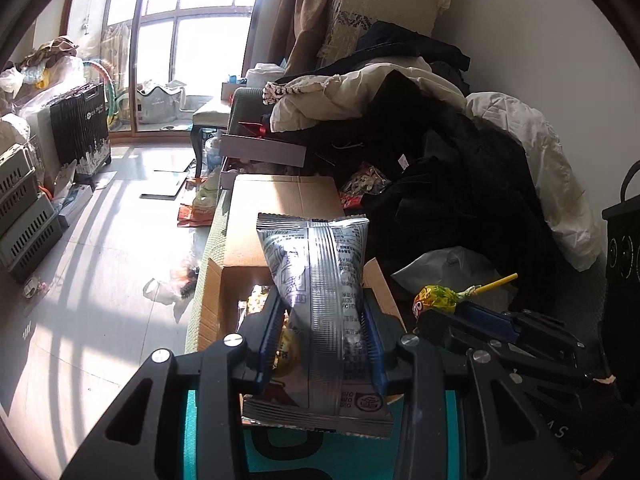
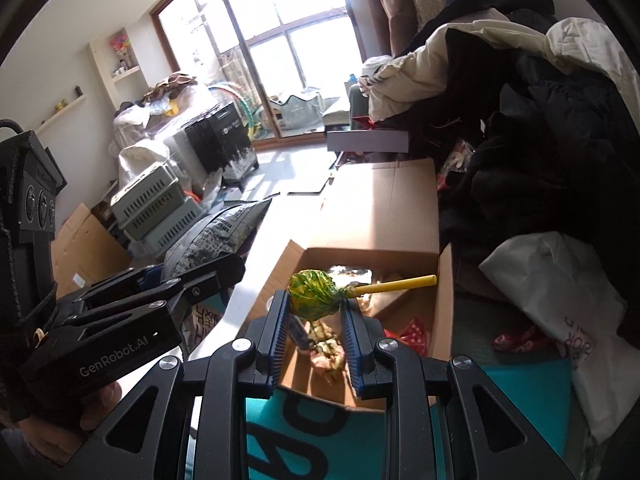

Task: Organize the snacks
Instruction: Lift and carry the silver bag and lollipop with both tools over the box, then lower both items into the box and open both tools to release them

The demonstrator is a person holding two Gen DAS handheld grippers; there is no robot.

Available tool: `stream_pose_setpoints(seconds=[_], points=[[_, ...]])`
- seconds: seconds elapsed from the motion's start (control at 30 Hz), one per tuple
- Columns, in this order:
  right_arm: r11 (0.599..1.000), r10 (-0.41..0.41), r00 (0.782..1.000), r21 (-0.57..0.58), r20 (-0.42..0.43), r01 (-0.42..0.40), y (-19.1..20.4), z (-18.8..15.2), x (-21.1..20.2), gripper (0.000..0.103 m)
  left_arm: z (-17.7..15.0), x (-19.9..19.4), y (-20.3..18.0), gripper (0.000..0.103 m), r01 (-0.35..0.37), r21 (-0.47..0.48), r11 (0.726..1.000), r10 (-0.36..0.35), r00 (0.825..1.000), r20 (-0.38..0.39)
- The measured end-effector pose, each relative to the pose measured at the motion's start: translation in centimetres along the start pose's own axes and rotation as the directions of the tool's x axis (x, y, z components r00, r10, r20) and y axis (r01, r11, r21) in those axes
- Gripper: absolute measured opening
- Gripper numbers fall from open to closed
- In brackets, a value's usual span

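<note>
My left gripper [image 1: 320,312] is shut on a silver snack packet [image 1: 320,300] and holds it upright over the open cardboard box [image 1: 280,200]. My right gripper [image 2: 314,308] is shut on a green-wrapped lollipop [image 2: 312,294] with a yellow stick, held above the same box [image 2: 384,208]. Several snacks lie inside the box. The lollipop [image 1: 438,298] and the right gripper [image 1: 448,312] also show in the left wrist view. The left gripper [image 2: 192,276] and the silver packet [image 2: 212,236] show at the left of the right wrist view.
A pile of dark and cream clothes [image 1: 440,140] lies to the right of the box, with a white plastic bag [image 2: 560,304] beside it. Green crates [image 2: 156,208] and a black suitcase [image 1: 82,128] stand on the tiled floor at left.
</note>
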State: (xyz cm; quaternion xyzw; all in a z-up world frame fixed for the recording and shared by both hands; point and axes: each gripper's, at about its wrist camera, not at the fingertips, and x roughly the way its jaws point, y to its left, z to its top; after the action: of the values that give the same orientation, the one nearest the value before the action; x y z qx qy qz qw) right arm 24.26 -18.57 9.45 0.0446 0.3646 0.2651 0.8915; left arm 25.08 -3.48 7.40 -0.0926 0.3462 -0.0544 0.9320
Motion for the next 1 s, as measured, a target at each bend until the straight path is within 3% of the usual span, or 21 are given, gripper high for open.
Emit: stream_pose_setpoints(seconds=[0.27,0.5,0.77,1.0], points=[[0.999,-0.043,0.999,0.016,-0.004,0.043,-2.9,2.9,3.2,0.026,2.2,5.0,-0.5,0.037,-0.054,0.047,0.997,0.056,0.998,-0.039],[0.992,-0.124,0.990,-0.016,-0.070,0.123,-4.7,2.0,7.0,0.026,0.7,10.1,-1.0,0.037,-0.098,0.120,0.988,0.113,0.986,-0.125],[0.979,-0.203,0.965,-0.025,-0.169,0.201,-6.6,-1.2,11.2,0.026,-1.5,14.7,-1.7,0.037,-0.156,0.236,0.959,0.208,0.954,-0.217],[0.968,-0.249,0.942,-0.013,-0.226,0.252,-7.6,-2.9,12.7,0.026,-2.7,16.2,-1.3,0.037,-0.197,0.264,0.944,0.269,0.923,-0.274]])
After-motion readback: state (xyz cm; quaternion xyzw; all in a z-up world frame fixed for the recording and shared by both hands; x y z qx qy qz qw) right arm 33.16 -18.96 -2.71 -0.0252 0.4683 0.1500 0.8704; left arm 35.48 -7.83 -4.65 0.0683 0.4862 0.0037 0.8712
